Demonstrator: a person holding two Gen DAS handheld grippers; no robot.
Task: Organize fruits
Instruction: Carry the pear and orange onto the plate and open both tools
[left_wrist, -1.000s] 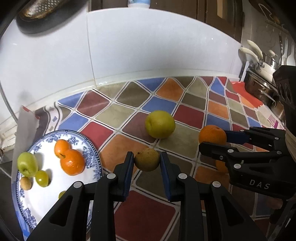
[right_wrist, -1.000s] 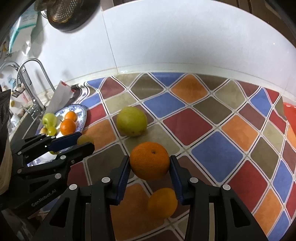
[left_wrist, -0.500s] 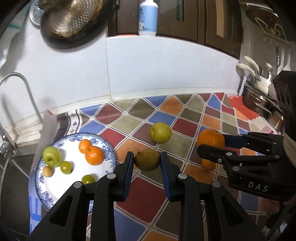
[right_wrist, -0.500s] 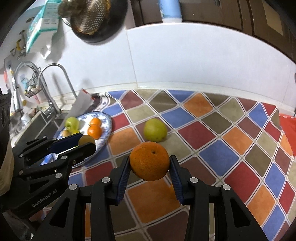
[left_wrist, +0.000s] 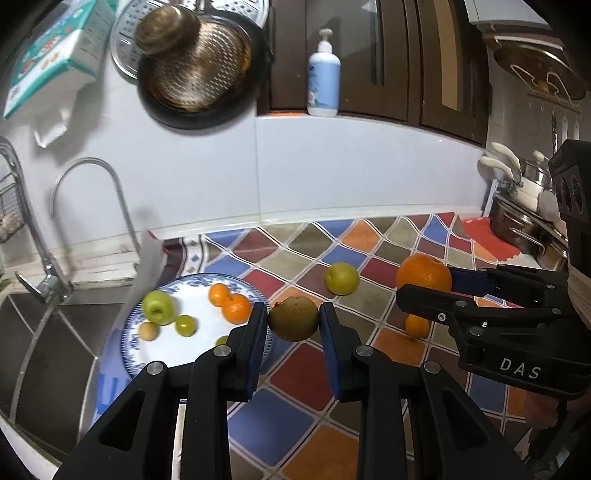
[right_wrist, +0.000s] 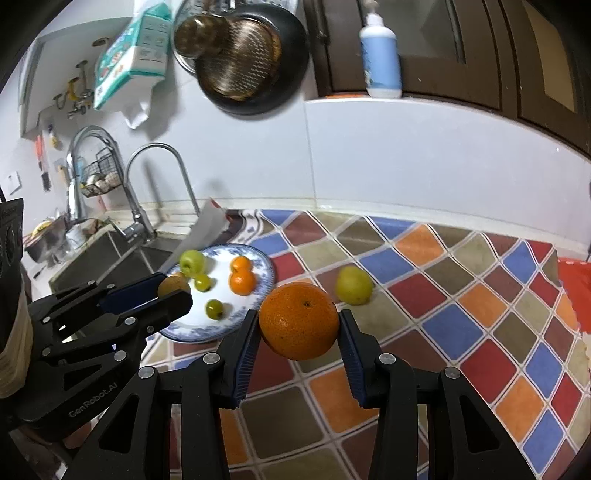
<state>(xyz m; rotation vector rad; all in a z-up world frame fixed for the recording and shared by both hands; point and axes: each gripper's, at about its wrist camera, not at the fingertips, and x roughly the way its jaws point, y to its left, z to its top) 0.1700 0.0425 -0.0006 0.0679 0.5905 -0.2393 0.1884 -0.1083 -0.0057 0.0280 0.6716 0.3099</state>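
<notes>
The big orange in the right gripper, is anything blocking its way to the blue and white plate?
Nothing visible does. The big orange is held up off the counter, and the checkered mat between it and the plate is bare. The yellow-green fruit sits off to the right, away from that path.

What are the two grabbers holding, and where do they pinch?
The left gripper pinches a brownish-green fruit by its two sides. The right gripper pinches a big orange by its sides too, across the middle.
</notes>
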